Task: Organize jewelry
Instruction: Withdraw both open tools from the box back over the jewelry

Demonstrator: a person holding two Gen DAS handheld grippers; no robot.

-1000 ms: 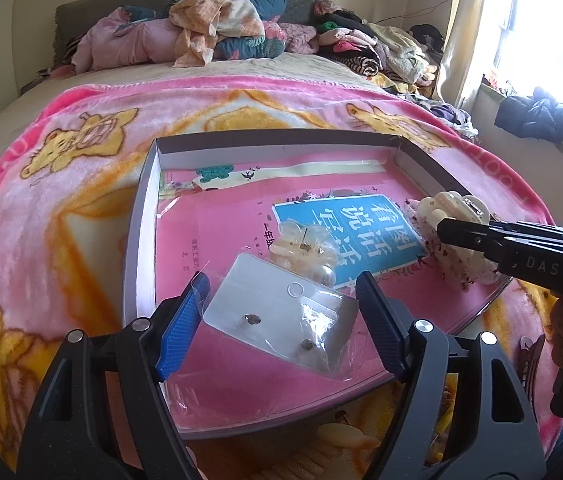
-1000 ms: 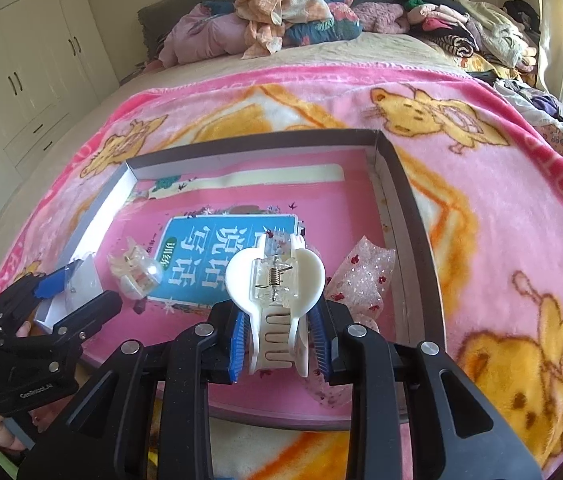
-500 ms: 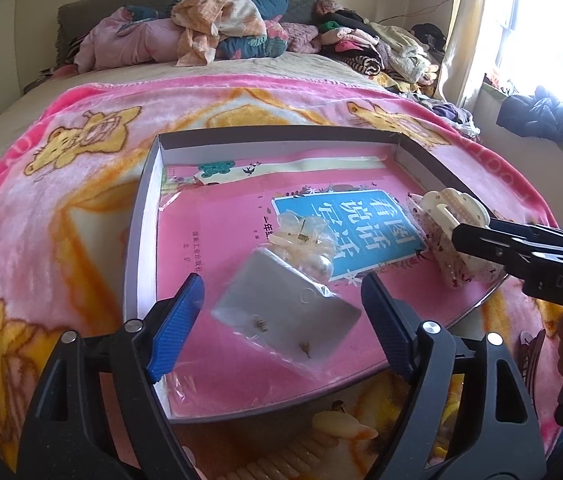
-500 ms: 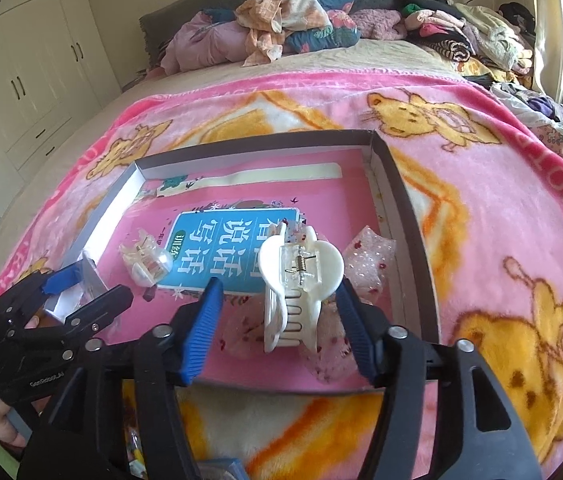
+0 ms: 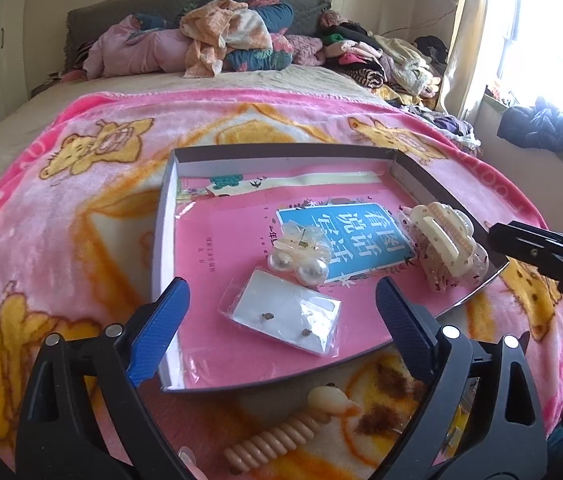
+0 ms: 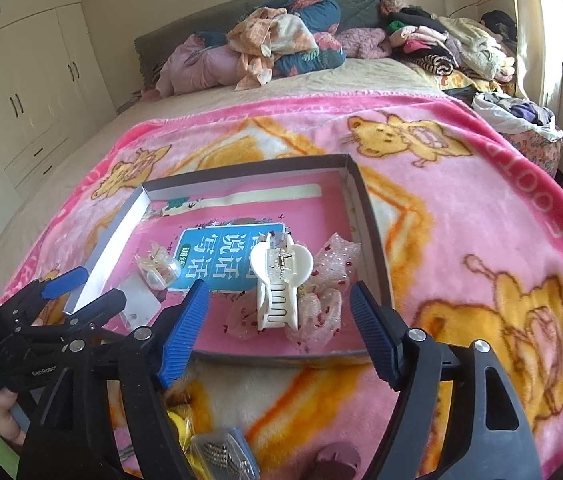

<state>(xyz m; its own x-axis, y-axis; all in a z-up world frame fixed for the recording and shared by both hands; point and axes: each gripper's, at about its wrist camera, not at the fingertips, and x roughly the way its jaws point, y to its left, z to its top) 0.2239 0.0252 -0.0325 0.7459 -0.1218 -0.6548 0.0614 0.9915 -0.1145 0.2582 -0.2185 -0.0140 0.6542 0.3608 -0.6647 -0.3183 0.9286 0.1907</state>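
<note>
With both tongs (image 5: pixel 277 312) (image 6: pixel 277 328) spread and empty over the tray (image 5: pixel 161 232), we judge the stiff, light claw clip (image 6: pixel 279 286) best pinched across its sides.

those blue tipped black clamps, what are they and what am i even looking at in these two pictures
They are hand-held grippers, one in each of a person's hands, each carrying a wide-angle camera that looks along its fingers. One picture comes from the left gripper, the other from the right gripper. Both are open and hold nothing. Ahead, on a pink blanket covering a bed, sits a shallow box. In it lie a white claw clip on a sheer bow, a pearl clip and a bagged earring card.
</note>
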